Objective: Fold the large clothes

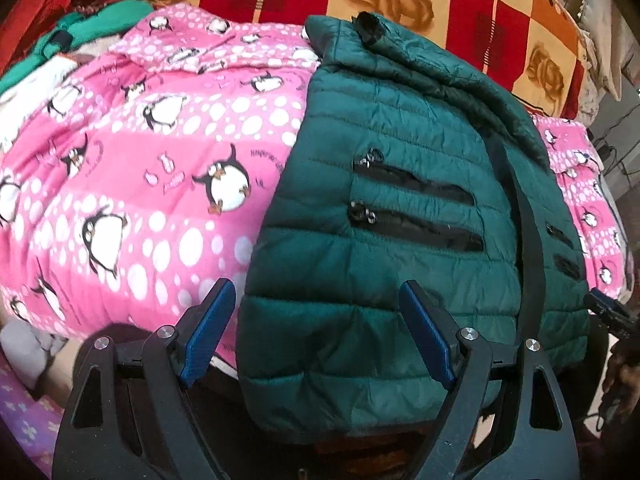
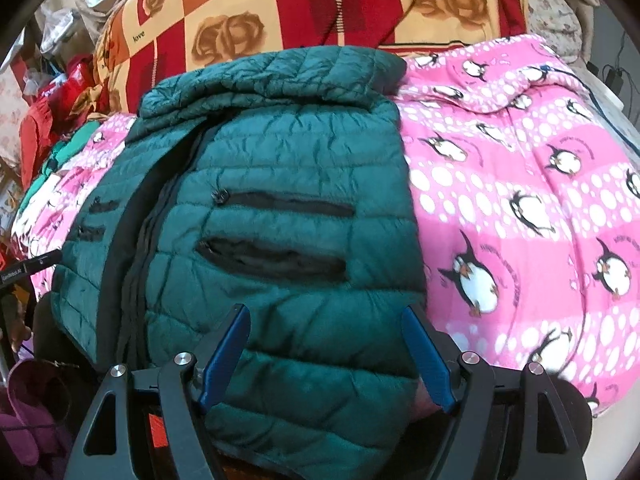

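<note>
Jacket [image 1: 400, 200] flat on penguin blanket [image 1: 140, 152], sleeves apparently tucked | left gripper [image 1: 320, 332], right gripper [image 2: 324, 352] gaping, empty, at hem | likely poised for upward fold

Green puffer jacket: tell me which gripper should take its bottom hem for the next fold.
Probably the right. The right gripper hangs open with the jacket hem squarely between its fingers. The left gripper, also open, straddles the jacket's side edge, one finger over the pink penguin blanket.
</note>
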Demonstrator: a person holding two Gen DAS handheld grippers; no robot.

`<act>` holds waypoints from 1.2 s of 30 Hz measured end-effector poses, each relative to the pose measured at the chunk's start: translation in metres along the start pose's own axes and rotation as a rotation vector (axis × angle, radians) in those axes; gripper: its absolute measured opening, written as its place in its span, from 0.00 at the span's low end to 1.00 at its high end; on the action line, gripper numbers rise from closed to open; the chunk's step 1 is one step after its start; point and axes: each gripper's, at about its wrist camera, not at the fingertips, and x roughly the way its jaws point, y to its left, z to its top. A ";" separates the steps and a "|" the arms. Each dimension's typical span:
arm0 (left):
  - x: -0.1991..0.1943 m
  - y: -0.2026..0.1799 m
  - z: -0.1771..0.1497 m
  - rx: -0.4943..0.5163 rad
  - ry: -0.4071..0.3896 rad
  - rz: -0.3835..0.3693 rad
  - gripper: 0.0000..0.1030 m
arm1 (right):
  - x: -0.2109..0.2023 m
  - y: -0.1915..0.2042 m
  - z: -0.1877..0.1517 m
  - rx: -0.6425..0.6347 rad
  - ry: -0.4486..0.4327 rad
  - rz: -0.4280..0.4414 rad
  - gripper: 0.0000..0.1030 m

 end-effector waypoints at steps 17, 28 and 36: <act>0.020 0.024 -0.011 -0.118 0.111 -0.099 0.82 | 0.013 -0.034 -0.020 0.099 0.081 0.034 0.74; 0.026 0.035 -0.010 -0.154 0.126 -0.138 0.82 | 0.025 -0.025 -0.019 0.073 0.136 0.125 0.74; 0.029 0.041 -0.014 -0.144 0.163 -0.168 0.82 | 0.029 -0.022 -0.021 0.066 0.173 0.159 0.75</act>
